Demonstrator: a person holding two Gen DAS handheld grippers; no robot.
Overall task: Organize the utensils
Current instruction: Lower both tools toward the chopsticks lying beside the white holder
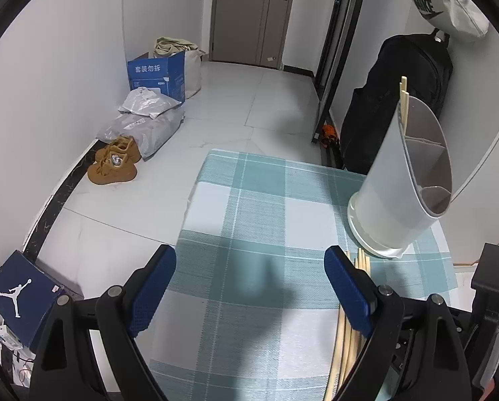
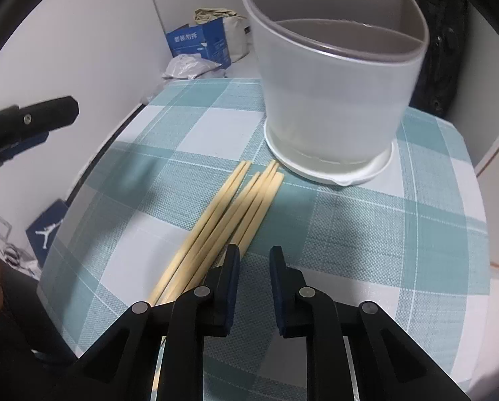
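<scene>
So the whole thing hinges on where the loose chopsticks (image 2: 222, 220) sit relative to the right gripper (image 2: 254, 260): they lie flat on the checked tablecloth (image 2: 366, 234), just to the left of its fingertips, not between them. Their long axis runs diagonally, near ends down by the gripper's left finger, far ends pointing up toward the foot of the utensil holder (image 2: 333, 100) and stopping just short of it. The right gripper's jaws are narrow with only cloth showing in the gap, so it holds nothing. Looks like it'd have to shift left to straddle a stick.

The left gripper (image 1: 249, 287) is spread wide and empty over bare cloth, with the chopsticks off to its right, partly behind its right finger. The right one is clearly closer.

The holder stands upright, split into compartments. A couple of chopsticks (image 1: 404, 100) already poke up from the back section; the other sections look empty.
</scene>
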